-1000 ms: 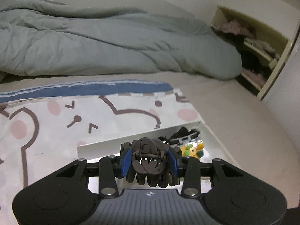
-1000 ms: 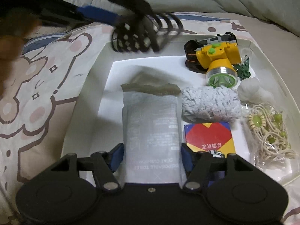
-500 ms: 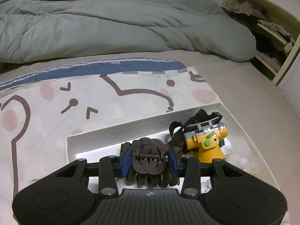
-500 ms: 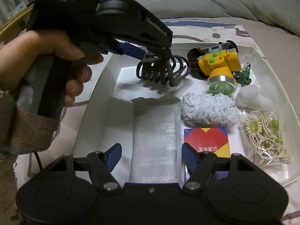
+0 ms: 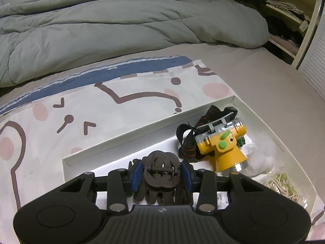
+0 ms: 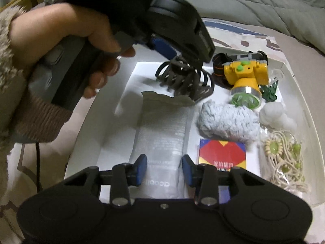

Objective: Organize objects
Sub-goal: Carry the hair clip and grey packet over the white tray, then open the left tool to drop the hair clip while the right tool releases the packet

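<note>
Only the right wrist view shows the right gripper open astride a packet, left gripper clamping hair claw.

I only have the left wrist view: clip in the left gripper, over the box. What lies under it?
Observer: The right wrist view shows the clip hanging over the far end of a flat packet.
Operator: Is the right gripper busy?
Observer: No. The right gripper is open over the packet's near end.
Operator: Anything nearer than the headlamp?
Observer: Grey yarn lies just on the near side of the headlamp.
</note>
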Available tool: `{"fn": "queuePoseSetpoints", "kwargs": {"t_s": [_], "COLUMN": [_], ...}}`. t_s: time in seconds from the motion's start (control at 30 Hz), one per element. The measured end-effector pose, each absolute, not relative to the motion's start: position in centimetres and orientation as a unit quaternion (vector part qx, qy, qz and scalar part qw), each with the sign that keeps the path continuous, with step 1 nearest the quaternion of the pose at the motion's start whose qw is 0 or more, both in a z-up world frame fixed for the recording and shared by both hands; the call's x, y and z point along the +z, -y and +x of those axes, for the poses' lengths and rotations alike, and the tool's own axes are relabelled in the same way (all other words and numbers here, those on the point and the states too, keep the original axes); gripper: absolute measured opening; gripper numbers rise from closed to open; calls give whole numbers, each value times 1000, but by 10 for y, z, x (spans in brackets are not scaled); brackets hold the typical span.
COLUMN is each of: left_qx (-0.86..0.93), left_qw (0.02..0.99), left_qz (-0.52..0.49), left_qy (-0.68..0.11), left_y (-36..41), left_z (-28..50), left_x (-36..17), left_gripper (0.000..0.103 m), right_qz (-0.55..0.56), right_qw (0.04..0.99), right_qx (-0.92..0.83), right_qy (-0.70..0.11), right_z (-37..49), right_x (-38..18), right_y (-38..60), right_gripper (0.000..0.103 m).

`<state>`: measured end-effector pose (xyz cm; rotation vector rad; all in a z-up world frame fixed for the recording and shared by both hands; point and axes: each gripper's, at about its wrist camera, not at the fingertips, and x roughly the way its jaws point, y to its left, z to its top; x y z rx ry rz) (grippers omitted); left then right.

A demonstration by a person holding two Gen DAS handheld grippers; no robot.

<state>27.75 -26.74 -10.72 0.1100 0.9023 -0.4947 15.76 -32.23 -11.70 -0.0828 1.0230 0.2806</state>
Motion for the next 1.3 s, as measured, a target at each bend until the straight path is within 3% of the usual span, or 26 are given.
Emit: {"fn": "queuePoseSetpoints", "kwargs": {"t_s": [0.3, 0.47, 0.97, 1.3], "left_qx": [-262, -252, -231, -205], "left_qw": [867, 873, 881, 893], "left_qz": [51, 49, 36, 28], "left_qy": [-421, -414, -410, -399], "left_y": [265, 257, 218, 187], "left_z": [278, 273, 227, 184], "left_x": [-109, -96, -50, -21], "left_gripper": [43, 57, 71, 82], "right_qz": [-6, 14, 7, 28], "right_qw": [866, 870, 889, 910], "right_qx": [121, 121, 115, 62], "right_qy": [-486, -478, -444, -408], "right_z": [161, 158, 146, 122], "right_x": [-113, -100, -65, -27], "right_y": [330, 337, 337, 370], "right_gripper": [42, 42, 42, 51]}}
